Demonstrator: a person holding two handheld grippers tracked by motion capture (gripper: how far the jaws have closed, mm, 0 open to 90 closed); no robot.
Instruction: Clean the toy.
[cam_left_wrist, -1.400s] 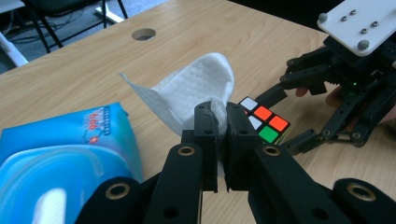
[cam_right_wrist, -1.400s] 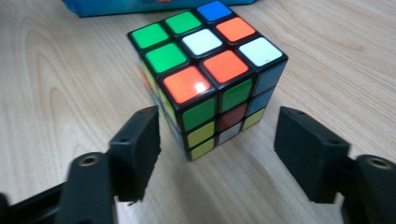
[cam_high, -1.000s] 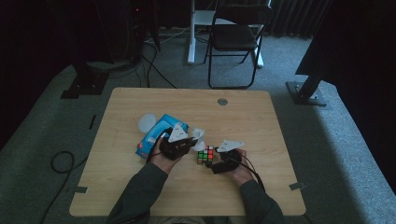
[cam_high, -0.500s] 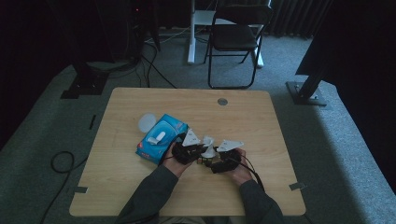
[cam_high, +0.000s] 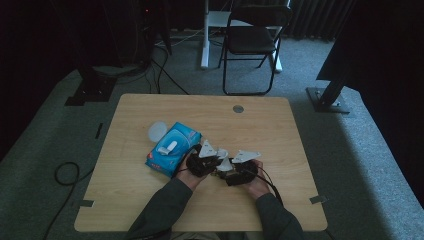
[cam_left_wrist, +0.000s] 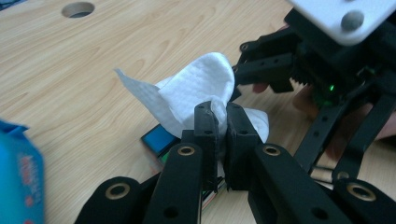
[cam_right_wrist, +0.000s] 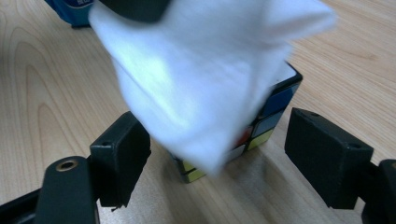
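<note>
Blue tissue pack (cam_high: 172, 148) lying on table (cam_high: 150, 205) left of both hands, white round lid (cam_high: 157, 131) just beyond it. White tissue (cam_left_wrist: 196, 91) draping over puzzle cube (cam_right_wrist: 275, 109), hiding cube top. Left gripper (cam_left_wrist: 223, 122) clenching tissue between jaws, reaching in above cube. Right gripper (cam_right_wrist: 219, 154) standing released, jaws flanking cube, not touching. Both hands resting close together at near table edge.

Dark grey-green sleeves, black grippers, brass-ringed screws (one green light), grey three-cornered plates, black cables
</note>
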